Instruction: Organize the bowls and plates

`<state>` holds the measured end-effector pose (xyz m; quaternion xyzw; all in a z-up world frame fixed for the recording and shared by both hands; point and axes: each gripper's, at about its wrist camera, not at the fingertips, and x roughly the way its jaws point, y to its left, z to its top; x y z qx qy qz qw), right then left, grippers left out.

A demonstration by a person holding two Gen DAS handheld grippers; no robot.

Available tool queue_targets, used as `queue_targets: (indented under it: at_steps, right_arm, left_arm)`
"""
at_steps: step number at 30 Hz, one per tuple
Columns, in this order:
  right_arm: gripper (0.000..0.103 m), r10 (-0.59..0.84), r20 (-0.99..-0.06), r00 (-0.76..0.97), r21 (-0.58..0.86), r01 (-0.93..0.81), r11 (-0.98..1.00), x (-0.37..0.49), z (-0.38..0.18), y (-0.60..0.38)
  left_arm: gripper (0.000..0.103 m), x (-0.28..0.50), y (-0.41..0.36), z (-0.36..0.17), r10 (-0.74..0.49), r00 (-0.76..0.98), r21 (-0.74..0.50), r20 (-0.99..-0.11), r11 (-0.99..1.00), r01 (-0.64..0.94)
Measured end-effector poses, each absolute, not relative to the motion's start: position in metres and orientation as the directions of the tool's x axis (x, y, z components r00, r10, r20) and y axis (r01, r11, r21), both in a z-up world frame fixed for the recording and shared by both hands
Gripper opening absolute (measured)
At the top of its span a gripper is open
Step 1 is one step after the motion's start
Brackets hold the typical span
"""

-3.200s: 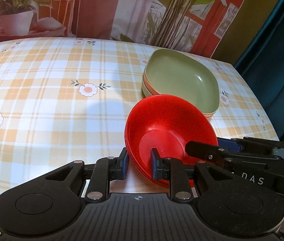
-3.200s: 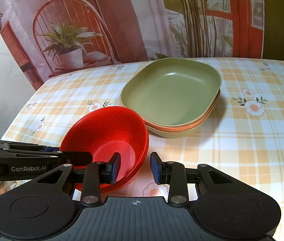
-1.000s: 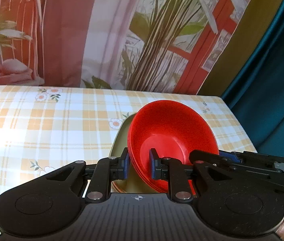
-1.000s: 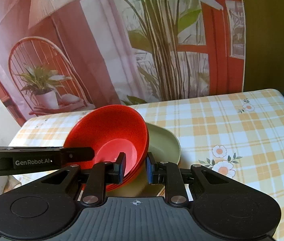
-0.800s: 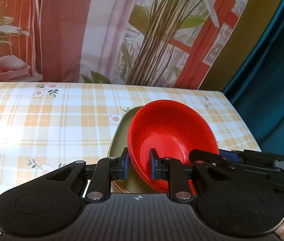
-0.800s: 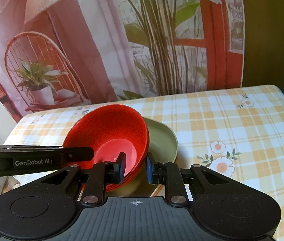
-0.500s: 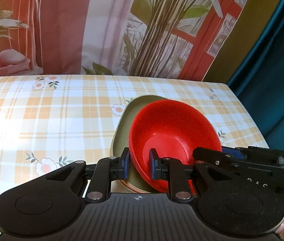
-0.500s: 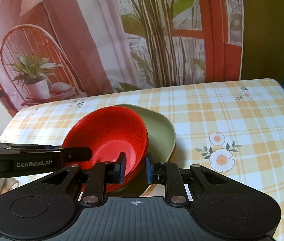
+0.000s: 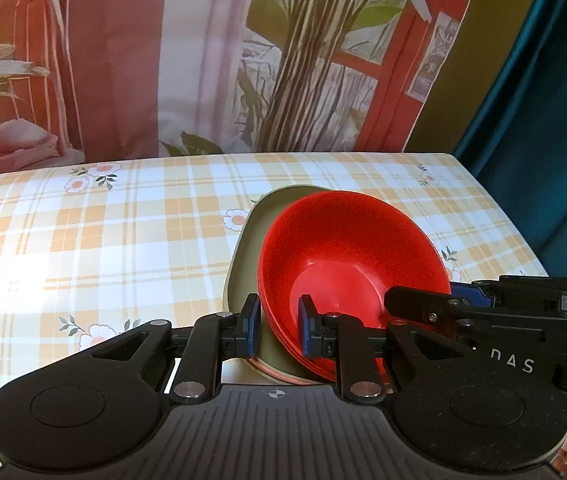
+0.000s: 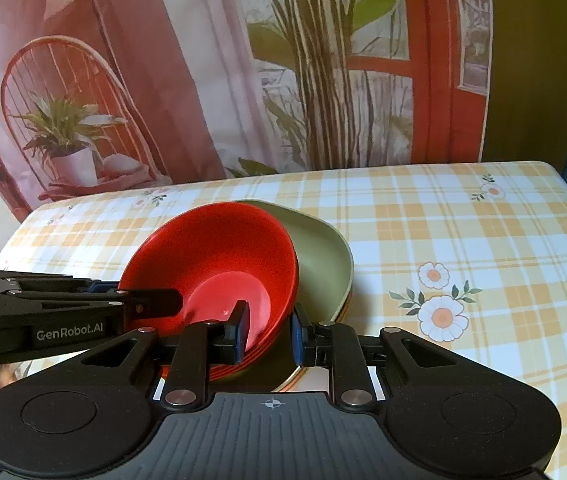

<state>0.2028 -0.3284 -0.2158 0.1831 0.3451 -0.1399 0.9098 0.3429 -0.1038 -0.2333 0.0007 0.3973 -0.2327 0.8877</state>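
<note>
The red bowls (image 9: 347,256) sit stacked over the green plate (image 10: 319,256), near the right edge of the bench (image 9: 83,240), which has a checked cloth. The left gripper (image 9: 279,322) has its jaws pinching the near left rim of the red bowls. The right gripper (image 10: 269,330) has its jaws pinching the near right rim. An orange plate (image 10: 343,308) peeks out under the green plate.

The right tool (image 10: 266,330) gripped the near rim of the stacked red bowls (image 10: 219,256), the left tool (image 10: 139,300) their left rim, above green plates (image 10: 323,268) on the checked tabletop (image 10: 463,240).
</note>
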Motion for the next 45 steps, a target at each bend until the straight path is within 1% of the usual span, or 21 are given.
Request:
queue_targets:
  at_steps: [3,6,10,12,14,16,18,19,20,21,22,23,24,27,29,30,36,40,45]
  right_arm:
    - [0.021,-0.133,-0.687,0.714,0.227,0.384,0.895,0.204,-0.216,-0.328]
    - [0.023,-0.14,-0.686,0.714,0.223,0.39,0.893,0.204,-0.214,-0.328]
    - [0.025,-0.16,-0.677,0.719,0.211,0.398,0.893,0.2,-0.206,-0.327]
    - [0.028,-0.173,-0.67,0.722,0.202,0.402,0.893,0.196,-0.2,-0.326]
    - [0.038,-0.181,-0.665,0.725,0.197,0.404,0.893,0.193,-0.194,-0.324]
    - [0.043,-0.19,-0.655,0.732,0.191,0.403,0.895,0.188,-0.187,-0.322]
    - [0.047,-0.198,-0.645,0.738,0.185,0.402,0.897,0.184,-0.18,-0.318]
    - [0.052,-0.202,-0.638,0.743,0.182,0.401,0.898,0.182,-0.175,-0.315]
    - [0.057,-0.207,-0.63,0.748,0.179,0.4,0.899,0.179,-0.171,-0.312]
    - [0.06,-0.212,-0.622,0.753,0.176,0.399,0.9,0.177,-0.166,-0.309]
    - [0.064,-0.216,-0.612,0.761,0.172,0.395,0.902,0.173,-0.161,-0.305]
    - [0.07,-0.219,-0.605,0.766,0.168,0.392,0.905,0.171,-0.157,-0.301]
    - [0.073,-0.224,-0.596,0.771,0.162,0.389,0.907,0.167,-0.153,-0.297]
    - [0.087,-0.236,-0.569,0.788,0.149,0.381,0.913,0.156,-0.138,-0.283]
    - [0.101,-0.248,-0.545,0.801,0.136,0.377,0.916,0.147,-0.128,-0.271]
    - [0.103,-0.256,-0.532,0.807,0.127,0.374,0.919,0.143,-0.123,-0.265]
    - [0.103,-0.259,-0.478,0.839,0.118,0.353,0.928,0.116,-0.098,-0.235]
    - [0.103,-0.26,-0.448,0.855,0.122,0.347,0.93,0.094,-0.085,-0.217]
    - [0.103,-0.278,-0.405,0.871,0.11,0.348,0.931,0.068,-0.072,-0.193]
  left_arm:
    - [0.021,0.343,-0.104,-0.232,-0.416,0.574,-0.186,-0.706,0.89,0.417]
    - [0.022,0.337,-0.105,-0.226,-0.403,0.599,-0.149,-0.692,0.892,0.428]
    - [0.024,0.335,-0.096,-0.215,-0.398,0.619,-0.157,-0.677,0.9,0.407]
    - [0.026,0.332,-0.091,-0.208,-0.387,0.636,-0.147,-0.667,0.906,0.397]
    - [0.046,0.328,-0.083,-0.201,-0.386,0.652,-0.15,-0.652,0.909,0.388]
    - [0.055,0.322,-0.076,-0.191,-0.382,0.676,-0.143,-0.63,0.913,0.382]
    - [0.06,0.315,-0.074,-0.182,-0.371,0.697,-0.124,-0.613,0.917,0.379]
    - [0.065,0.311,-0.072,-0.177,-0.366,0.707,-0.115,-0.605,0.919,0.378]
    - [0.071,0.306,-0.07,-0.171,-0.361,0.719,-0.105,-0.594,0.921,0.376]
    - [0.076,0.3,-0.068,-0.166,-0.36,0.729,-0.098,-0.582,0.921,0.376]
    - [0.086,0.294,-0.066,-0.161,-0.359,0.742,-0.091,-0.566,0.922,0.376]
    - [0.093,0.286,-0.064,-0.155,-0.357,0.756,-0.083,-0.548,0.923,0.375]
    - [0.095,0.279,-0.061,-0.149,-0.351,0.773,-0.071,-0.529,0.926,0.372]
    - [0.101,0.258,-0.053,-0.135,-0.32,0.811,-0.037,-0.49,0.937,0.348]
    - [0.103,0.245,-0.047,-0.126,-0.3,0.829,-0.026,-0.471,0.945,0.327]
    - [0.103,0.237,-0.044,-0.121,-0.288,0.839,-0.02,-0.462,0.949,0.314]
    - [0.103,0.194,-0.024,-0.103,-0.24,0.872,0.003,-0.426,0.964,0.267]
    - [0.103,0.161,-0.012,-0.093,-0.177,0.912,0.022,-0.369,0.98,0.199]
    - [0.103,0.124,0.0,-0.079,-0.141,0.935,0.033,-0.326,0.987,0.16]
